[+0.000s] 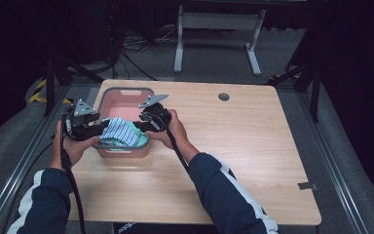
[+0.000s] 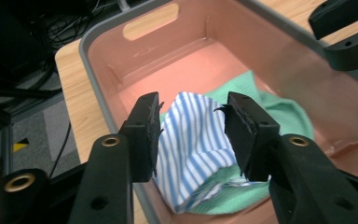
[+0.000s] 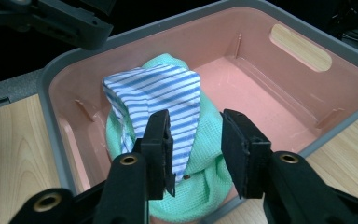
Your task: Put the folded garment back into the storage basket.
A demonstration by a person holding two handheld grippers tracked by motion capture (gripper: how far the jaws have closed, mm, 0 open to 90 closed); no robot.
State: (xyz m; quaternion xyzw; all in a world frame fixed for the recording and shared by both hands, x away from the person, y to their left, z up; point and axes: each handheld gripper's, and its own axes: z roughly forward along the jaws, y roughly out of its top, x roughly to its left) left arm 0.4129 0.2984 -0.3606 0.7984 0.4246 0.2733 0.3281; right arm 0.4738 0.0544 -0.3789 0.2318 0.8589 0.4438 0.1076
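High view: we see striped cloth [image 1: 119, 131] atop green cloth [image 1: 141, 138] in pink bin [image 1: 126, 100]. Left gripper [image 2: 193, 135] and right gripper [image 3: 196, 147] fingers parted, holding nothing. Judged step: packing; next, close on cloth.

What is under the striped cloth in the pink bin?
A green cloth lies under the striped cloth in the pink bin. The bin floor beneath both is covered.

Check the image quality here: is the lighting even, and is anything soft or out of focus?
High view: the table is evenly lit, surroundings fall to black. Left gripper view: the striped cloth is fairly sharp, jaws close to the lens slightly soft. Right gripper view: the pink bin is clear, without strong glare; its straight rim bows slightly.
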